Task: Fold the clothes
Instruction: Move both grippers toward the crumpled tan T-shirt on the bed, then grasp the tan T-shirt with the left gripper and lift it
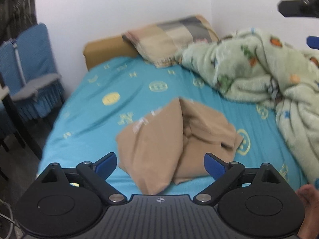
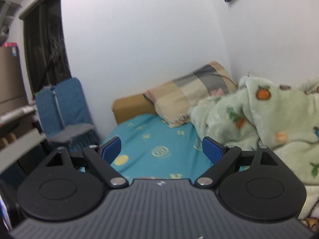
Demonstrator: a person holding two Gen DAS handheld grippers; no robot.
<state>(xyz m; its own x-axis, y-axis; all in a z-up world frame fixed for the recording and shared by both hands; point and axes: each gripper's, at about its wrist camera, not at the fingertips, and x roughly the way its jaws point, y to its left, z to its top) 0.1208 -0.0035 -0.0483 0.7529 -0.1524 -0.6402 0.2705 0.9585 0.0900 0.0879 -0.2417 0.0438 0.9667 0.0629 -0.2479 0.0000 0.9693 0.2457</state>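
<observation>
A tan garment (image 1: 169, 139) lies loosely folded in two lobes on the turquoise bed sheet (image 1: 111, 79), near the bed's front edge. My left gripper (image 1: 161, 164) hovers just in front of it, open wide, its blue pads (image 1: 105, 164) on either side of the garment's near end without touching it. My right gripper (image 2: 161, 150) is held higher and looks along the bed; it stands open with nothing between its blue pads (image 2: 212, 151). Only a sliver of tan shows behind its body. Part of the right gripper (image 1: 297, 8) appears at the top right of the left wrist view.
A rumpled pale green blanket (image 1: 269, 75) with orange and green prints fills the bed's right side. A beige patchwork pillow (image 1: 171, 37) leans on the tan headboard (image 1: 105, 49). Blue covered chairs (image 1: 28, 65) stand left of the bed. A bare foot (image 1: 308, 201) shows at the lower right.
</observation>
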